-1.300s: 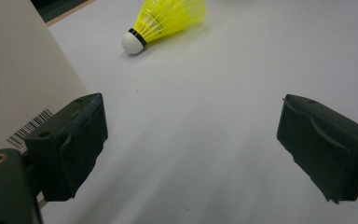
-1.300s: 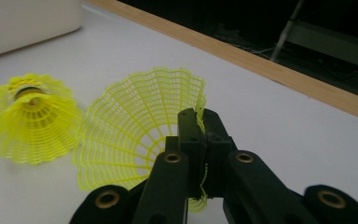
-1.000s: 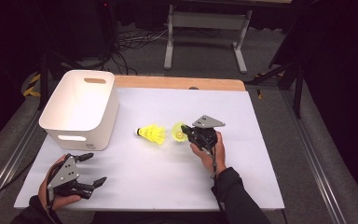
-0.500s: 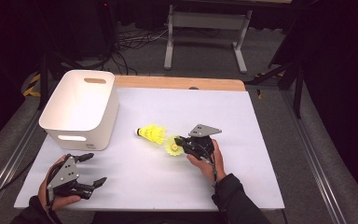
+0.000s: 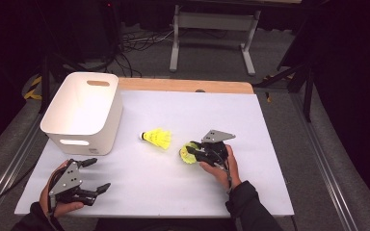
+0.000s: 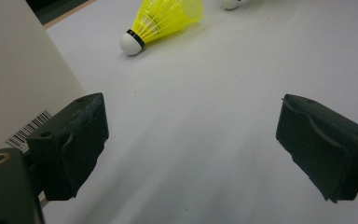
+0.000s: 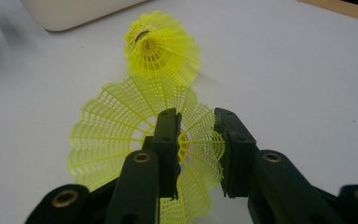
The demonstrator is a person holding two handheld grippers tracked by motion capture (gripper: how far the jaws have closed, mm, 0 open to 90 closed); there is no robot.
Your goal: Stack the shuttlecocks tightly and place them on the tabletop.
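Two yellow shuttlecocks lie on the white table. One shuttlecock [image 5: 158,137] [image 6: 168,18] [image 7: 163,46] rests on its side at mid-table, its white cork toward the bin. The other shuttlecock [image 5: 189,153] [image 7: 121,135] lies just in front of it, with its skirt rim between the jaws of my right gripper [image 5: 195,153] [image 7: 196,123]. Those jaws have just been opening and no longer pinch the mesh. My left gripper [image 5: 99,174] [image 6: 191,140] rests wide open at the near left, with nothing between its jaws.
A white plastic bin [image 5: 82,110] [image 6: 14,84] [image 7: 74,11] with handle slots stands at the left, close beside my left gripper. A wooden strip [image 5: 188,86] borders the table's far edge. A metal stand [image 5: 212,29] and cables lie on the floor beyond.
My right gripper brought its shuttlecock nearer to the person and down onto the table, and its jaws have parted. The left gripper and the other shuttlecock stayed put.
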